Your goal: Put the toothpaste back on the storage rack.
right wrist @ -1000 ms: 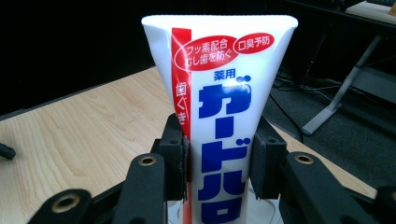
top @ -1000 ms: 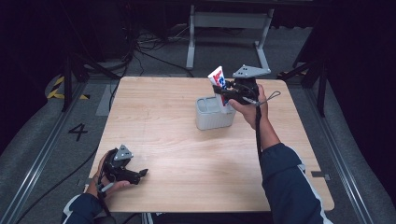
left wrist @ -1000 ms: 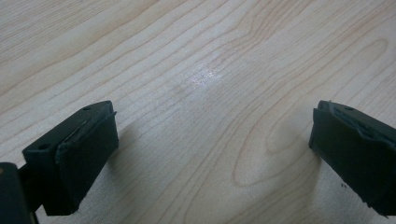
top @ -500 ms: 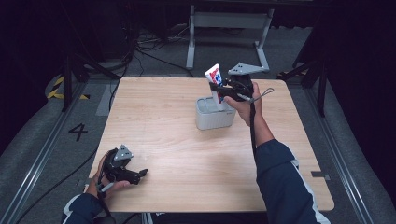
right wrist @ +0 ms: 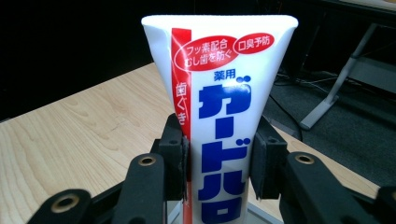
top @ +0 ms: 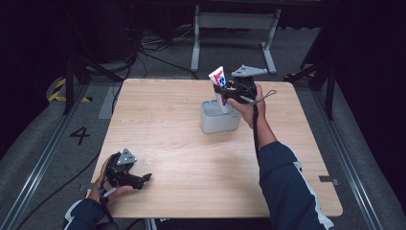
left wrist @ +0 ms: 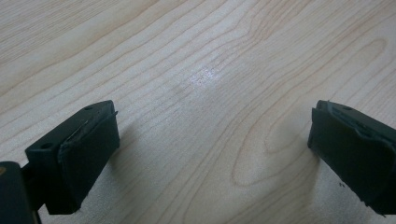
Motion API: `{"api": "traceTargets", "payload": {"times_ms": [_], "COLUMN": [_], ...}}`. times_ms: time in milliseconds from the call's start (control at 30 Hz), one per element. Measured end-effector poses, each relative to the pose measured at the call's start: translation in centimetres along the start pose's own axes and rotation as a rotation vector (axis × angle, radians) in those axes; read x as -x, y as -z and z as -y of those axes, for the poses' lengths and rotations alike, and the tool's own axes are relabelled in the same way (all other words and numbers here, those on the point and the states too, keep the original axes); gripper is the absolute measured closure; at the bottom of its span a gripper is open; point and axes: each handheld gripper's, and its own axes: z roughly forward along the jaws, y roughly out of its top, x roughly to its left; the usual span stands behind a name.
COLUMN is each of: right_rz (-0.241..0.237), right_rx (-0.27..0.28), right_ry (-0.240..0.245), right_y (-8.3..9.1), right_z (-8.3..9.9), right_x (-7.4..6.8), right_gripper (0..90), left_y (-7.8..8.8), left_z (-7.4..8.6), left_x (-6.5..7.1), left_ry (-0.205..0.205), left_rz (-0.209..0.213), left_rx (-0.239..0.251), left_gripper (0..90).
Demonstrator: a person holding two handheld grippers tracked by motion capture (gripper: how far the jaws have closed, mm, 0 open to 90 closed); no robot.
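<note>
A white toothpaste tube with blue and red print stands upright, pinched between the two black pads of my right gripper. In the high view that right gripper holds the tube over the back part of a small grey open box, with the tube's lower end reaching down to the box's opening. My left gripper lies low at the table's front left corner. Its pads stand wide apart over bare wood, nothing between them.
The light wooden table ends at dark floor on all sides. A metal stand and cables lie beyond the far edge. The person's right sleeve crosses the front right of the table.
The right gripper has carried the tube slightly left and down toward the grey box. The left gripper has stayed where it was.
</note>
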Motion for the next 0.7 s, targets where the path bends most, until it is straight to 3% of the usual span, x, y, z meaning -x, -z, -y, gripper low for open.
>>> {"api": "traceTargets", "payload": {"times_ms": [567, 700], "right_rz": [0.0, 0.002], "right_rx": [-0.017, -0.022], "right_ry": [-0.013, -0.019], "right_y": [-1.1, -1.3], "right_z": [1.1, 1.5], "right_x": [0.8, 0.8], "right_gripper": [63.2, 63.2], "left_y": [0.0, 0.0], "left_z": [0.0, 0.0], "left_x": [0.0, -0.1], "left_ry": [0.004, -0.015], "left_rz": [0.001, -0.008], "left_rx": [0.001, 0.001], "left_gripper": [2.7, 2.7]}}
